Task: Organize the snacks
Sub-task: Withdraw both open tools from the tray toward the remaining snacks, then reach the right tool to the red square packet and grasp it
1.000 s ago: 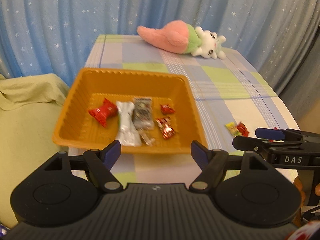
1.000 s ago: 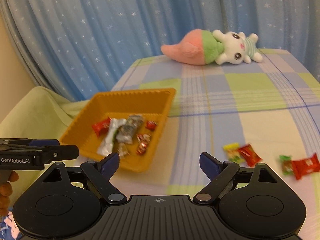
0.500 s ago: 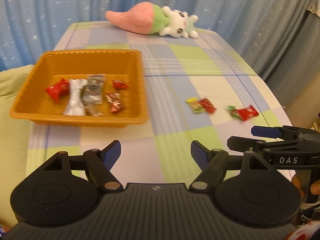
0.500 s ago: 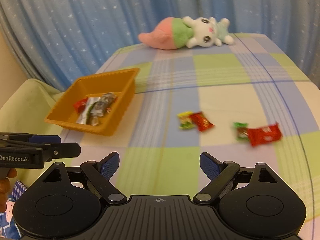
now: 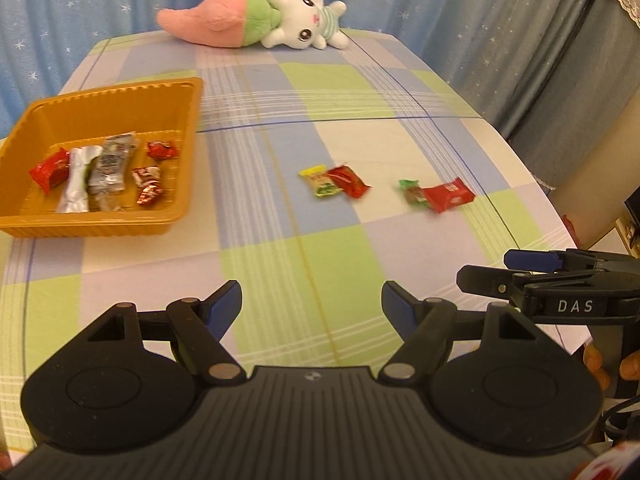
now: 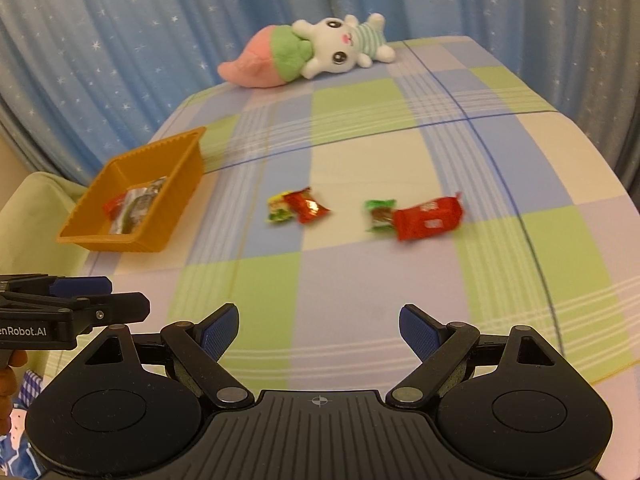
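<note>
The left gripper (image 5: 311,300) hangs over the checked tablecloth (image 5: 280,264) with its blue-padded jaws spread wide and nothing between them; the right gripper (image 6: 319,326) beside it is likewise wide apart and empty; 4 wrapped snacks lie loose mid-table in 2 touching pairs: a yellow-green packet (image 6: 278,210) against a red foil sweet (image 6: 306,206), and a green-ended sweet (image 6: 379,216) against a larger red wrapper (image 6: 430,218); the ribbed orange plastic tray (image 5: 100,98) sits well apart at the left, holding several wrapped snacks (image 5: 108,164); a pink-and-green plush rabbit (image 5: 256,18) lies at the far edge.
</note>
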Demonstrator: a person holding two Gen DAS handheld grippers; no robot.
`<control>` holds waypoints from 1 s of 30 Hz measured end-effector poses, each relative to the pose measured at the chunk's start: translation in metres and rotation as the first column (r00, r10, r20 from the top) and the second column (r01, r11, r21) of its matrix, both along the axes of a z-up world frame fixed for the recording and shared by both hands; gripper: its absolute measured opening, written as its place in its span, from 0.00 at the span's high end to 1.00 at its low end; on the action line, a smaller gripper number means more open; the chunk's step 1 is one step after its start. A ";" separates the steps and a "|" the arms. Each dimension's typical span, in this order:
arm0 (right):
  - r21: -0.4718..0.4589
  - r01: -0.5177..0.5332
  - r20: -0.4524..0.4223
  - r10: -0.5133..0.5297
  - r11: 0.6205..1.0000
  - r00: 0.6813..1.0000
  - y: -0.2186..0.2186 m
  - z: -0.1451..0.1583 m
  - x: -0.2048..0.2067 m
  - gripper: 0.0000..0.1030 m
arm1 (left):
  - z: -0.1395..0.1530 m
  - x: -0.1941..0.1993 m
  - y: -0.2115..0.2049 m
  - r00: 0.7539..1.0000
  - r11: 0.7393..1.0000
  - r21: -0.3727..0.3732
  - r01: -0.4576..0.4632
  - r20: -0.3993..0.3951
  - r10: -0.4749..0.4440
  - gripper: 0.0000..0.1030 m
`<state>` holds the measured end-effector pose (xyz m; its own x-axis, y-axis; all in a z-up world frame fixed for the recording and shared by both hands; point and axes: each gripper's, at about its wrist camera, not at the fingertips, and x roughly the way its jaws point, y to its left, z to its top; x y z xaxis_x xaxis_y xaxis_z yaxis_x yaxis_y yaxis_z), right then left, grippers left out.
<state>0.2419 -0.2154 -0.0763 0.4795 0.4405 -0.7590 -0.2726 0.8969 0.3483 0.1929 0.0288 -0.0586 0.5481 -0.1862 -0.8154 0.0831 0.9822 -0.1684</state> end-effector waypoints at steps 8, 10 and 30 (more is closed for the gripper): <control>-0.010 0.005 -0.009 -0.005 1.000 1.000 -0.028 -0.005 0.003 0.15 | -0.006 0.003 -0.026 1.000 1.000 0.000 -0.001 -0.002 0.001 0.27; -0.012 0.001 -0.012 -0.001 1.000 1.000 -0.033 -0.007 0.005 0.16 | -0.008 0.005 -0.031 1.000 1.000 0.001 -0.007 -0.004 0.007 0.27; -0.052 -0.060 0.028 0.062 0.997 0.998 -0.070 -0.026 0.048 0.16 | -0.026 0.026 -0.036 0.995 0.994 0.047 -0.099 -0.028 0.101 0.27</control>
